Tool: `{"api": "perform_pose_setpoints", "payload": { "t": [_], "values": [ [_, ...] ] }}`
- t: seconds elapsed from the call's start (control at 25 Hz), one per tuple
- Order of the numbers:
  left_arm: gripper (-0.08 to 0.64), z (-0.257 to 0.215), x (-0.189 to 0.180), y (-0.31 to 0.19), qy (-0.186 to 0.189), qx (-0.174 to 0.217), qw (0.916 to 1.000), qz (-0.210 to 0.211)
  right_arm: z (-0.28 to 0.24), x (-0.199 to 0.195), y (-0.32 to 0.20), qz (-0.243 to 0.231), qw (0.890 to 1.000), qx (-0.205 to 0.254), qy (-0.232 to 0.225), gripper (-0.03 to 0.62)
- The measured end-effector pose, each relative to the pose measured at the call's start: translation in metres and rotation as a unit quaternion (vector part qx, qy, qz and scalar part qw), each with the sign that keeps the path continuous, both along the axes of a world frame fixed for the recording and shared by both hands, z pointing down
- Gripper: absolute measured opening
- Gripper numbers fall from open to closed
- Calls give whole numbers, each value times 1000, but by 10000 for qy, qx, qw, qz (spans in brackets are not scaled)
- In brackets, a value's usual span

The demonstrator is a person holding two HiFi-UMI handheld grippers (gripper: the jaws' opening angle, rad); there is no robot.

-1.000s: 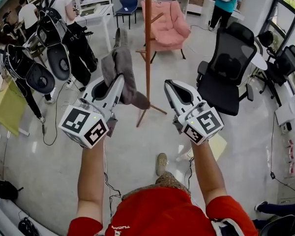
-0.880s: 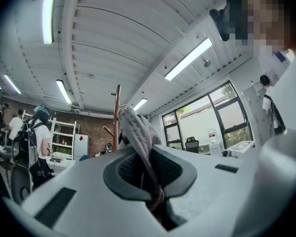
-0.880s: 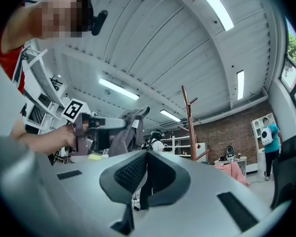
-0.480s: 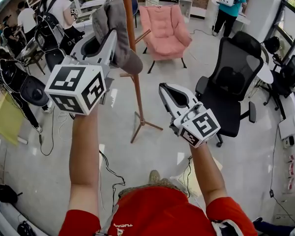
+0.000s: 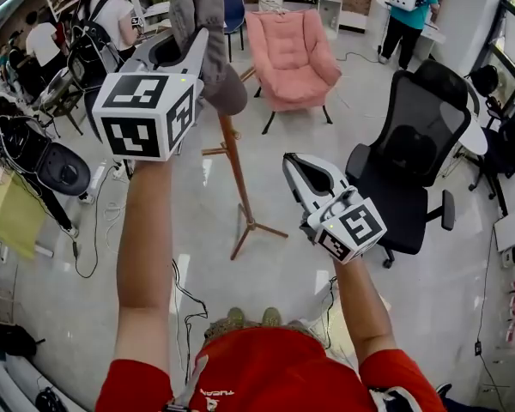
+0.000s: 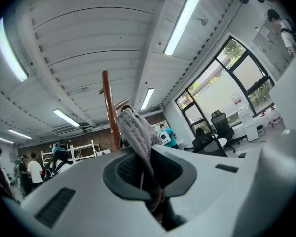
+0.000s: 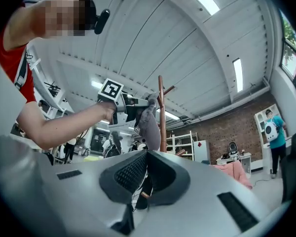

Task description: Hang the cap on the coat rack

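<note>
My left gripper [image 5: 187, 43] is raised high, shut on a grey cap [image 5: 208, 26] that hangs from its jaws against the upper part of the brown wooden coat rack [image 5: 235, 175]. In the left gripper view the cap [image 6: 136, 130] is pinched between the jaws, with the rack's pole [image 6: 108, 107] just behind it. My right gripper [image 5: 295, 166] hangs lower, right of the pole, shut and empty. From the right gripper view I see the left gripper [image 7: 133, 105], the cap [image 7: 149, 122] and the pole [image 7: 161, 115] side by side.
A pink armchair [image 5: 293, 50] stands behind the rack and a black office chair [image 5: 410, 163] at its right. People and gear crowd the left side [image 5: 43, 136]. Cables [image 5: 182, 290] trail over the floor near my feet.
My left gripper has lifted the cap from about mid-pole height up to the upper part of the rack. The right gripper has stayed low beside the pole.
</note>
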State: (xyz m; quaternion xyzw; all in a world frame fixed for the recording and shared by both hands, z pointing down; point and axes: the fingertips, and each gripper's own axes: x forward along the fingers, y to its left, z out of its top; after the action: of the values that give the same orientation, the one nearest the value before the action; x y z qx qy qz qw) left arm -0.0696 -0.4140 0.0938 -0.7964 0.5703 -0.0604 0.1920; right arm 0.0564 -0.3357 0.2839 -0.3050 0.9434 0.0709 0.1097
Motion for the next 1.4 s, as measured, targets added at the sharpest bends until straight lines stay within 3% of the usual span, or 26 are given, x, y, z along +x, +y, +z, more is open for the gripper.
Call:
{"api": "perform_pose_setpoints", "payload": {
  "t": [0.2,0.32,0.4,0.56,0.76,1.04,1.2,1.24,1.32,1.4],
  "values": [
    [34,35,-7,-40,-5,-322,9995,-76,12,-1,-19,71,9999,-127,-27,23],
    [46,47,-7,-48,92,-213,9997,-15,16,-3,-28,105,9998,-156,-21,23],
    [88,50,-5,-48,170,14,9998,86,18,-5,-34,129,9998,-178,-21,23],
    [270,52,0,-39,341,364,9972,553,21,-13,-42,146,9997,-200,-9,23],
    [339,60,0,-12,755,382,9887,1236,20,-19,-43,190,9996,-222,24,23],
    [337,125,-17,23,1229,-317,9773,1694,12,-35,-31,222,9995,-217,-7,23],
    [315,168,-20,44,1686,-713,9607,2087,9,-43,-19,135,9997,-199,-35,23],
    [266,175,-22,50,1819,-755,9566,2149,8,-44,-16,106,9998,-180,-45,23],
    [87,186,-29,62,2059,-788,9498,2219,5,-45,-8,66,9998,-136,-87,23],
    [34,193,-34,75,2167,-773,9458,2294,2,-44,-1,39,9998,-85,-161,23]
  ]
}}
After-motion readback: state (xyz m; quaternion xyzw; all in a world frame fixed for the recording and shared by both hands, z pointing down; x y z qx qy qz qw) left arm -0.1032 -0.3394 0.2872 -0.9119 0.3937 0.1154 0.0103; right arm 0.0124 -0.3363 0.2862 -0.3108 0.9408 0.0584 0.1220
